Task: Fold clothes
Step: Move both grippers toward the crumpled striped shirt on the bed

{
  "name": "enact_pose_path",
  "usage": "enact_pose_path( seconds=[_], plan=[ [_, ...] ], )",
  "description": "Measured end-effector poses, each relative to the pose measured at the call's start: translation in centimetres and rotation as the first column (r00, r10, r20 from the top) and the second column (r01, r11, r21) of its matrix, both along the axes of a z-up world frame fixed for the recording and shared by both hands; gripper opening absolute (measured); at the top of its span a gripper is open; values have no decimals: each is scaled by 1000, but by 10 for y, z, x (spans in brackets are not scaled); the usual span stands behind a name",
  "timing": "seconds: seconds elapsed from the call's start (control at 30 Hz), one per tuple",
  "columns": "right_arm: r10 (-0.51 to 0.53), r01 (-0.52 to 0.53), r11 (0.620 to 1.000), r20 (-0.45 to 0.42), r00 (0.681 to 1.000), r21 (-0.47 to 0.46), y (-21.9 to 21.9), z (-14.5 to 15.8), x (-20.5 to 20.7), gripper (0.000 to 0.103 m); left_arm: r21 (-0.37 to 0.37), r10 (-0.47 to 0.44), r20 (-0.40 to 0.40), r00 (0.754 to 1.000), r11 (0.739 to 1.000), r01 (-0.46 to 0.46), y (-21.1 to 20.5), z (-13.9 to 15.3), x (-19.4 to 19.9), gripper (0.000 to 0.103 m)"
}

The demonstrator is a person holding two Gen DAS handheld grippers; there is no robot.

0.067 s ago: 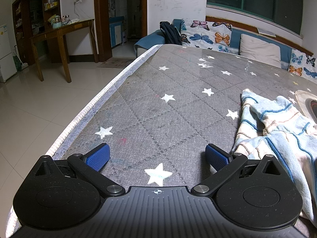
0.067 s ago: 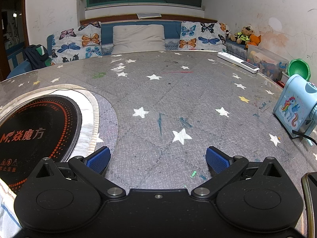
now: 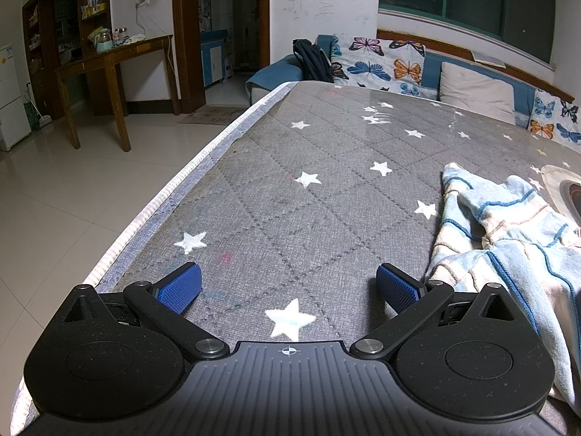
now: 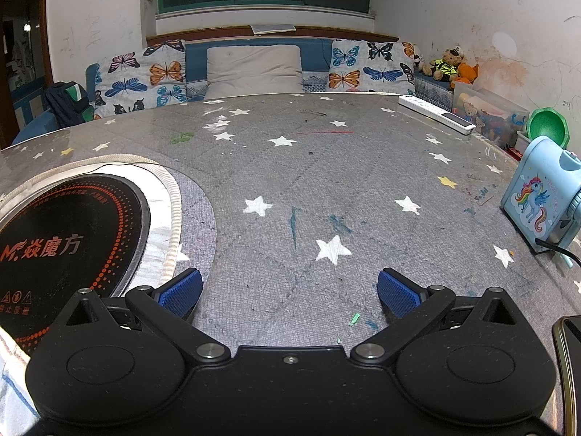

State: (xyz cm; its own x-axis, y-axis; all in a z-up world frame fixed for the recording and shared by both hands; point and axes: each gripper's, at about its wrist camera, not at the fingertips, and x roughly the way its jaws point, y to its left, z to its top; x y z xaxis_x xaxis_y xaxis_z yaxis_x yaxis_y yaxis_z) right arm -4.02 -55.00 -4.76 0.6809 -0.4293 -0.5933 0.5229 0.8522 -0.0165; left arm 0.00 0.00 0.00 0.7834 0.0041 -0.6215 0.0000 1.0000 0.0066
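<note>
A crumpled pale garment with blue and peach stripes [image 3: 508, 239] lies on the grey star-patterned table [image 3: 308, 218], at the right of the left wrist view. My left gripper [image 3: 288, 287] is open and empty, low over the table, with its right finger just left of the garment's edge. A corner of the same garment [image 4: 11, 374] shows at the bottom left of the right wrist view. My right gripper [image 4: 290, 287] is open and empty above bare table, to the right of the garment.
A round black induction cooktop [image 4: 61, 243] is set in the table between the grippers. A blue unicorn box [image 4: 541, 196] with a cable stands at the right edge, a white power strip [image 4: 435, 114] at the far right. The table's left edge [image 3: 174, 189] drops to tiled floor.
</note>
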Motion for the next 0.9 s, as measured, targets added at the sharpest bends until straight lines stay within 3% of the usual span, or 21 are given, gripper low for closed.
enact_pose_path(
  seconds=[0.6, 0.9],
  plan=[
    [0, 0, 1000, 1, 1000, 10, 2, 1, 3, 103, -5, -1, -4, 1000, 1000, 1, 1, 1, -1, 103],
    [24, -24, 1000, -11, 1000, 3, 11, 3, 1, 103, -30, -102, 32, 994, 994, 103, -12, 22, -15, 103]
  ],
)
